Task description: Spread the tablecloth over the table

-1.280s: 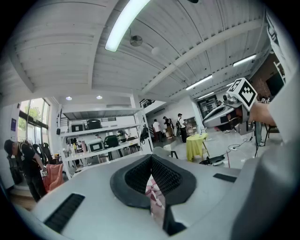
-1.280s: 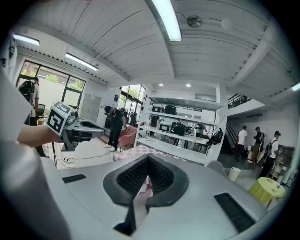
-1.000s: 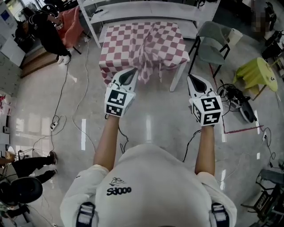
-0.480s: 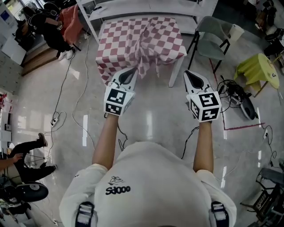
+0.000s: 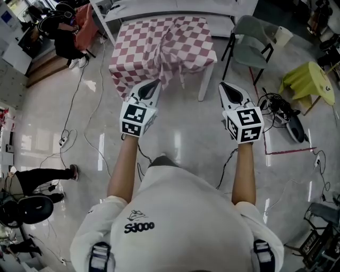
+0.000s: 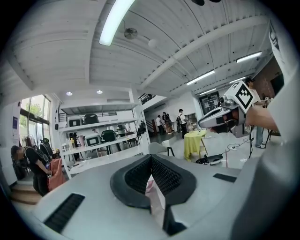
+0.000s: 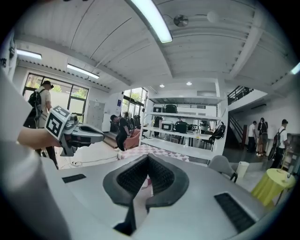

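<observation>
moved: person is mid-step now, a dark trouser leg shows ahead of the shirt hem, which it didn't a second ago. Both grippers carried along, same spacing. The bystander in black on the left has walked on.
left gripper: jaws together, nothing clamped. Pink-white of the cloth shows only through the slot behind the pads. Tip is just beside the hanging tail of cloth, on its left; can't tell if it touches.
right gripper: jaws shut tight, empty. Off the table's near right corner, near the bare leg, clear of the cloth.
tablecloth: red-and-white check, on the table, not flat. Covers the top and drapes over the near and left edges. A bunched ridge runs down the middle and hangs off the near edge as a twisted tail.
table: white legs, straight ahead of the person, both grippers pointing at it.
around: white shelf unit right behind the table, grey chair just to its right, yellow-covered stand further right, cables across the glossy floor.
</observation>
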